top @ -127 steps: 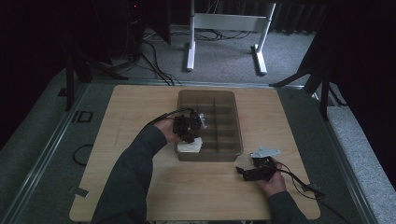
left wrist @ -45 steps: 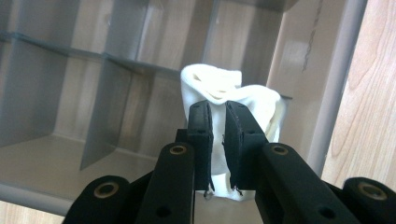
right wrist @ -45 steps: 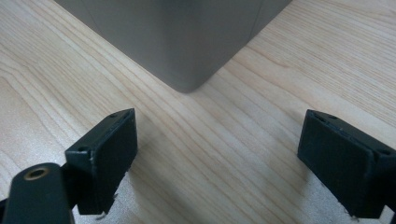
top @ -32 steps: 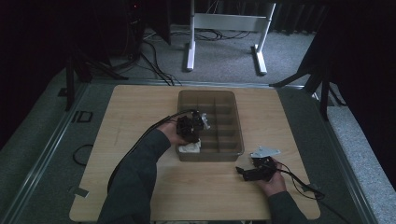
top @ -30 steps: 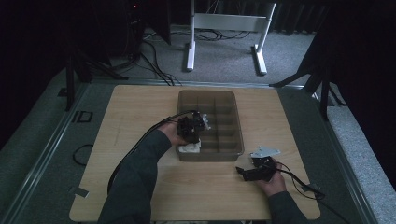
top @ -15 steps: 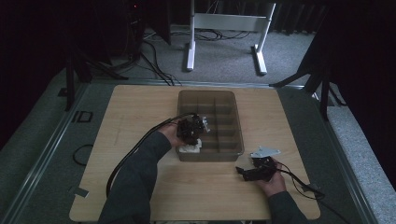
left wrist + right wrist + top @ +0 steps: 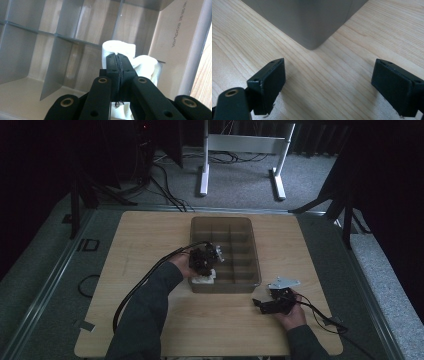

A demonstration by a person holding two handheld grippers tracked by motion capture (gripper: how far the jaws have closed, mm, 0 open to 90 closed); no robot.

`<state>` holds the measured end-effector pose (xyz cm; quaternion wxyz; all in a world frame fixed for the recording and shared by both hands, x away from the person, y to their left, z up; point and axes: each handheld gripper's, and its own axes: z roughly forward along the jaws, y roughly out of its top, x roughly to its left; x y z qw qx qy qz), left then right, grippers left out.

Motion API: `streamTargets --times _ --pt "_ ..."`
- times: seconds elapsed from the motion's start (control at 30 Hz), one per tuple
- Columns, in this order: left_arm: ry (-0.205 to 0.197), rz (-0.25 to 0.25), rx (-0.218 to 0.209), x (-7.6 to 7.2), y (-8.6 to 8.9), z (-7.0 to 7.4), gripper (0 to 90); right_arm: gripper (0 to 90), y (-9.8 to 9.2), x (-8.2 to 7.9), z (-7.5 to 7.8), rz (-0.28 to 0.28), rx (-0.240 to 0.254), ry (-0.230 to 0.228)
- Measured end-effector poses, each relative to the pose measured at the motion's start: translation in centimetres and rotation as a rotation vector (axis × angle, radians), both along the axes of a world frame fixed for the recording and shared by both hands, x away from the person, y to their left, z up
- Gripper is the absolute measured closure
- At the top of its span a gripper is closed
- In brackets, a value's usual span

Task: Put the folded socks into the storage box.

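Note:
A grey divided tray (image 7: 255, 255) stands in the middle of the wooden table. My left gripper (image 7: 206, 270) reaches down into the tray's near-left compartment. In the left gripper view its jaws are pressed together at the tip (image 7: 117, 58), shut on a crumpled white cloth (image 7: 145, 65) that bulges beyond and beside them. From above, the cloth (image 7: 204, 280) shows as a white lump at the tray's near-left corner. My right gripper (image 7: 257, 303) rests low over the table to the tray's near right. It (image 7: 329, 85) stands open with nothing between its fingers.
The tray's inner dividers (image 7: 62, 37) form several compartments beyond the cloth, and its outer wall (image 7: 170, 32) stands close on the right. A rounded tray corner (image 7: 312, 27) lies just ahead of the right gripper. Cables trail from both grippers across the table (image 7: 150, 235).

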<state>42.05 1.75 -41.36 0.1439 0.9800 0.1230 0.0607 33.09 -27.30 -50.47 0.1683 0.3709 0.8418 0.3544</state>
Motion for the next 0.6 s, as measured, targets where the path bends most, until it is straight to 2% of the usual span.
streamTargets --times 0.17,0.23,0.47,0.6 --pt "0.01 0.002 -0.015 0.0 0.2 -0.1 89.8 11.6 0.0 0.0 0.0 -0.001 0.0 0.0" --pt "0.028 0.008 -0.03 -0.1 0.3 -0.4 89.9 11.6 0.0 0.0 0.0 0.0 0.0 0.0" --pt "0.039 -0.006 0.01 -0.2 0.2 -0.8 90.0 11.6 0.0 0.0 0.0 0.0 0.0 0.0" --pt "0.048 -0.013 0.039 -0.2 0.1 -1.7 90.0 11.7 0.0 0.0 0.0 0.0 0.0 0.0"
